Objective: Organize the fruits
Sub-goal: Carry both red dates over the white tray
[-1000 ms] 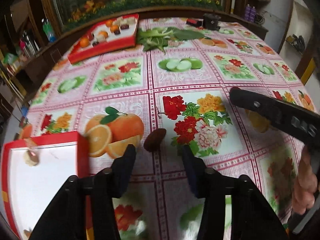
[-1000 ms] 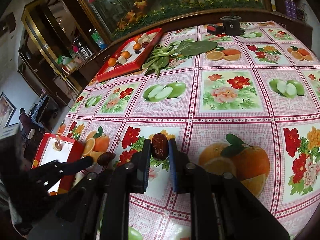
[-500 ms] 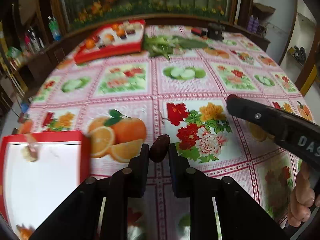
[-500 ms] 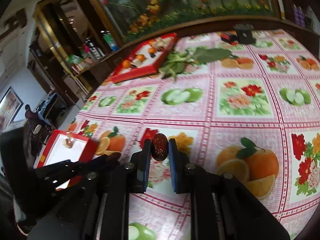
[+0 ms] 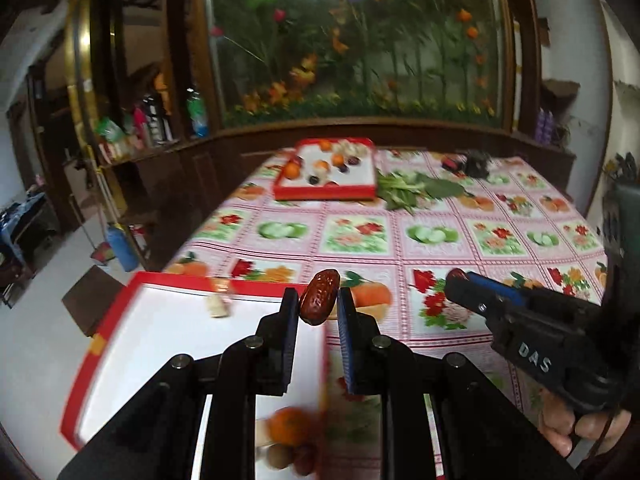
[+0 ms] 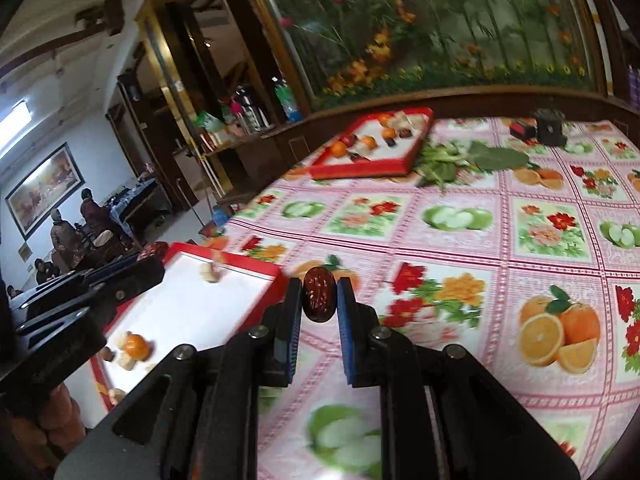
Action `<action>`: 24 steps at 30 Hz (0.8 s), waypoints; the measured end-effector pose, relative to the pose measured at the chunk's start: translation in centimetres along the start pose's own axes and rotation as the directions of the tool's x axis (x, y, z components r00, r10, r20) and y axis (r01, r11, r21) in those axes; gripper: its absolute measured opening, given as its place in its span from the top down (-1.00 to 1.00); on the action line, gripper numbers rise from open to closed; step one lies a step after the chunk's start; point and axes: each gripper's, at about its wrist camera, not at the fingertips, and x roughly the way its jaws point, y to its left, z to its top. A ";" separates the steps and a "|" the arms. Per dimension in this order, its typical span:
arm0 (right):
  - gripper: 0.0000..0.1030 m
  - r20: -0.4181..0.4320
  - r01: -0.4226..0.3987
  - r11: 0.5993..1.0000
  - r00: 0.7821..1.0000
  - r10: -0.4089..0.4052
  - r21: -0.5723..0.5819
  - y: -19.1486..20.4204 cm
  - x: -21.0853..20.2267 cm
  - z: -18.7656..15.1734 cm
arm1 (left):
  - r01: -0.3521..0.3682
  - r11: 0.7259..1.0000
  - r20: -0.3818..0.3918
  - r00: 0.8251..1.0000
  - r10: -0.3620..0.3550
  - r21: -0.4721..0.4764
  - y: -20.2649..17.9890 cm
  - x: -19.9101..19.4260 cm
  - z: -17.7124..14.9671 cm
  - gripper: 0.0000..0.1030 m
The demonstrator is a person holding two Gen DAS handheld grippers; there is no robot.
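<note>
Across the fruit-print tablecloth (image 5: pixel 432 240), the left gripper (image 5: pixel 318 306), open around its date (image 5: pixel 319 298) on the cloth a second ago, now grips it lifted over the near red tray (image 5: pixel 132 296), while the right gripper (image 6: pixel 318 304) pinches another date (image 6: pixel 318 295) beside that tray, both ready for dropping in.

The near red-rimmed white tray (image 5: pixel 168 344) lies mostly bare in its middle, open from above. A pale snack piece (image 5: pixel 218 306) sits near its far wall, and an orange fruit with small brown pieces (image 5: pixel 290 438) crowds its near right corner. The right tool (image 5: pixel 456 284) hangs over the table (image 5: pixel 460 240) just right of the tray. Beyond, the patterned tablecloth is open up to a far red tray of fruit (image 5: pixel 326 168) and green leaves (image 5: pixel 408 192).
</note>
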 end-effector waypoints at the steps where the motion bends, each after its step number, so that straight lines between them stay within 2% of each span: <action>1: 0.62 0.013 -0.005 1.000 1.000 0.005 -0.005 1.0 -0.3 -0.2 | -0.003 1.000 0.002 1.000 0.003 -0.006 0.5 -0.3 -0.1 0.66; 5: 0.62 0.030 -0.042 0.999 0.999 0.043 -0.029 4.8 -0.9 -1.2 | -0.018 0.999 0.005 1.000 0.018 -0.040 2.7 -1.1 -0.9 0.66; 13: 0.62 -0.015 -0.098 0.987 0.995 0.097 -0.127 11.3 -0.6 -2.5 | -0.055 0.990 0.008 0.998 0.057 -0.128 7.5 -2.7 -3.0 0.65; 24: 0.62 -0.033 -0.091 0.979 0.996 0.087 -0.182 15.5 -0.8 -4.1 | -0.074 0.978 0.023 0.997 0.080 -0.196 11.3 -4.0 -4.7 0.65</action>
